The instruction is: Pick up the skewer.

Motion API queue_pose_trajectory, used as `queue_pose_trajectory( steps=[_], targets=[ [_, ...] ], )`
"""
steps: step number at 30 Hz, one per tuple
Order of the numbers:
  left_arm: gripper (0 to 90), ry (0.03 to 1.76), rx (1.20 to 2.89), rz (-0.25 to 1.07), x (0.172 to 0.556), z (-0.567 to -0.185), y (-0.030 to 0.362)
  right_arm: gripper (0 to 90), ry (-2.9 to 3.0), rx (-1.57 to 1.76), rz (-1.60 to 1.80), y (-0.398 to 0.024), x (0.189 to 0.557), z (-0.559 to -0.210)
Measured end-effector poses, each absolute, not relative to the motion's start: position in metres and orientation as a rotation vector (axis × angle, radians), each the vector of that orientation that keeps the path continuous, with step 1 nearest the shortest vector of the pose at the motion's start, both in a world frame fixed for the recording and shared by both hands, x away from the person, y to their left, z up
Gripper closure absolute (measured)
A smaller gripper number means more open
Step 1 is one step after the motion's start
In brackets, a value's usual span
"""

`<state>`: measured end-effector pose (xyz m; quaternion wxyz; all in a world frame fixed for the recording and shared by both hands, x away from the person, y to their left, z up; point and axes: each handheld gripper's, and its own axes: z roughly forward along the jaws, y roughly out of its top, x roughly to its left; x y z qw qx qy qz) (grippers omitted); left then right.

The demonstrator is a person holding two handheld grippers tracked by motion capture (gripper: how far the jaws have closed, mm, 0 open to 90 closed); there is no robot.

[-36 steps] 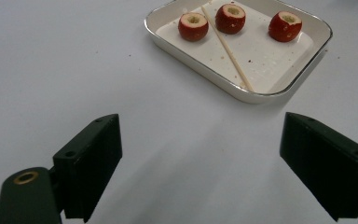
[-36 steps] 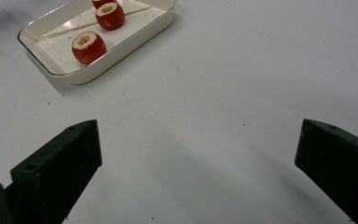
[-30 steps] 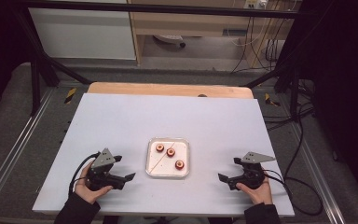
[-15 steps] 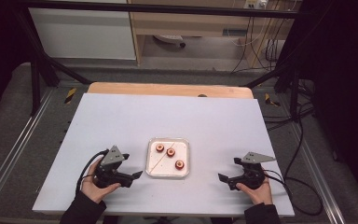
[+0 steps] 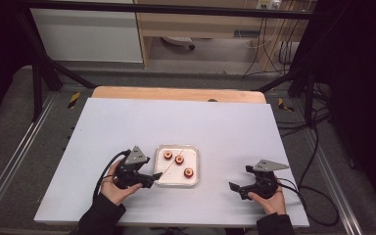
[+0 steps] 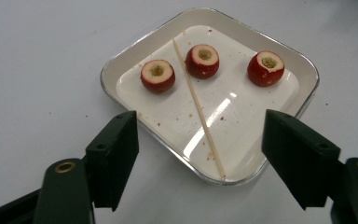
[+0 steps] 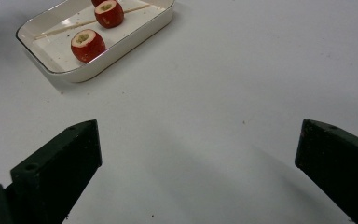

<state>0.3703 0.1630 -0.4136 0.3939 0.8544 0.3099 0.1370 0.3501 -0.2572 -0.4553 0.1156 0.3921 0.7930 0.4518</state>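
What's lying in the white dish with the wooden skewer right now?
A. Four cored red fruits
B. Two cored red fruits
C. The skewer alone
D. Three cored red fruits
D: the left gripper view shows three cored red fruits in the white dish, with the wooden skewer lying loose between them.

I can read no text, label, brand or number anywhere in front of me. The white dish (image 6: 121, 70), the red fruit pieces (image 6: 157, 75) and the tabletop (image 5: 225, 127) carry no readable writing, and neither do my grippers.
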Motion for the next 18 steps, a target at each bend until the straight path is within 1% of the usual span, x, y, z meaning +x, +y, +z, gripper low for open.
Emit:
queue_pose_trajectory(
  steps=[2, 3, 4, 9, 10, 11, 12, 13, 14, 15, 18],
  targets=[
    [32.5, 0.805, 2.177, 0.346, 0.373, -0.416, 0.157, 0.9, 2.325, 1.149, 1.323, -0.257, 0.350, -0.456],
    [36.8, 0.812, 2.184, 0.342, 0.374, -0.417, 0.155, 0.9, 2.325, 1.149, 1.325, -0.257, 0.350, -0.456],
    [38.9, 0.819, 2.193, 0.337, 0.376, -0.419, 0.152, 0.9, 2.325, 1.149, 1.323, -0.257, 0.350, -0.456],
    [48.2, 0.858, 2.219, 0.331, 0.379, -0.425, 0.140, 0.9, 2.327, 1.149, 1.324, -0.257, 0.350, -0.456],
    [48.2, 0.863, 2.225, 0.331, 0.380, -0.426, 0.138, 0.9, 2.327, 1.149, 1.324, -0.257, 0.350, -0.456],
    [54.0, 0.868, 2.233, 0.332, 0.380, -0.427, 0.136, 0.9, 2.327, 1.149, 1.323, -0.257, 0.350, -0.456],
    [54.0, 0.871, 2.236, 0.334, 0.380, -0.429, 0.134, 0.9, 2.327, 1.149, 1.323, -0.257, 0.350, -0.456],
    [56.2, 0.875, 2.237, 0.336, 0.379, -0.430, 0.132, 0.9, 2.327, 1.148, 1.324, -0.257, 0.350, -0.456],
    [58.5, 0.878, 2.235, 0.338, 0.379, -0.431, 0.131, 0.9, 2.326, 1.147, 1.326, -0.257, 0.350, -0.456],
    [63.0, 0.882, 2.236, 0.337, 0.378, -0.433, 0.129, 0.9, 2.325, 1.148, 1.329, -0.257, 0.350, -0.456],
    [69.2, 0.901, 2.236, 0.346, 0.377, -0.436, 0.127, 0.9, 2.325, 1.149, 1.329, -0.257, 0.350, -0.456]
  ],
)
